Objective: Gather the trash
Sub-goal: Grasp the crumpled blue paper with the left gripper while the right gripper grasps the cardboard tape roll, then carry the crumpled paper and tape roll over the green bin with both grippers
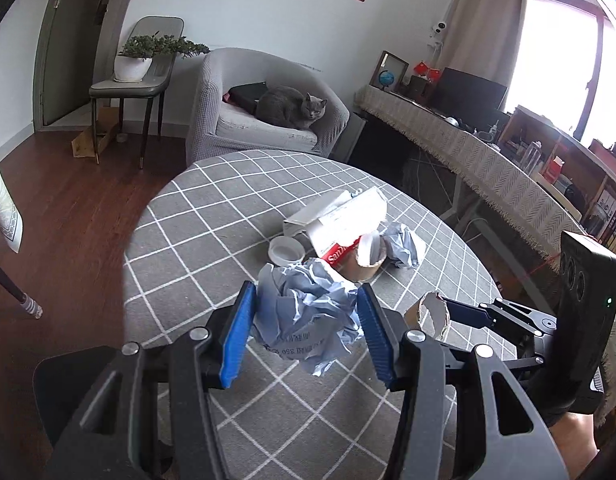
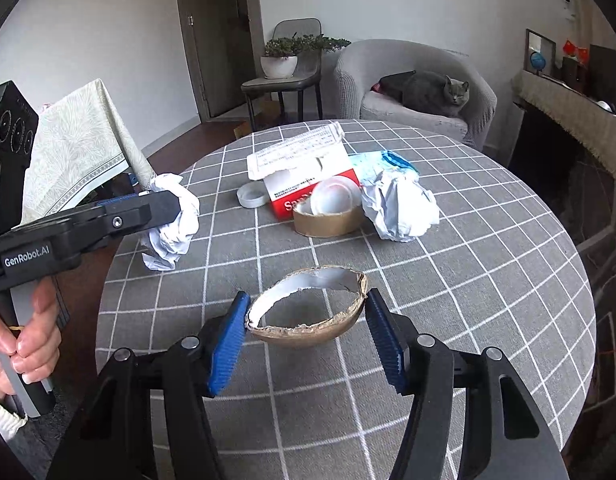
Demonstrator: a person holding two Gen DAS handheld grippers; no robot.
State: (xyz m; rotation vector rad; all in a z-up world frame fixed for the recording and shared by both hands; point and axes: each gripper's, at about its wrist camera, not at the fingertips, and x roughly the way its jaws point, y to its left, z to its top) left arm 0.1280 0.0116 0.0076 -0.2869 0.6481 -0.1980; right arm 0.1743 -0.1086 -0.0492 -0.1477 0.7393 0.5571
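Two pieces in hand: one per gripper, so I'd say I'm mid-collection with more left on the desk (image 2: 488, 280).
Left gripper (image 1: 306, 330): jaws about a third open and pinched on a crumpled paper ball (image 1: 308, 320); both blue pads press into its sides and it looks lifted clear of the cloth.
Why that grip: the paper is soft, so squeezing across the middle bites well and nothing dangles far.
Right gripper (image 2: 306, 342): jaws roughly half open, clamped across a torn cardboard ring (image 2: 308, 312), one pad on each end of the oval.
Why that grip: the ring is springy and flattened, so I hold it along its long axis; looks firm on the left pad, a bit marginal on the right one.
Ring vs ball: in the left view the ring sits just right of the paper ball, both near my edge of the desk.
Still to grab: a red and white box (image 2: 304, 184) with its flap open, a round white lid (image 2: 252, 194), a tape roll (image 2: 328, 220) with a white cap (image 2: 334, 196) resting in it, and another crumpled wad (image 2: 398, 208), all bunched mid-desk, well beyond both jaws.
Bin: can't see one anywhere.
Bonus: grey cat (image 2: 432, 94) on the armchair (image 2: 348, 72), judging me.
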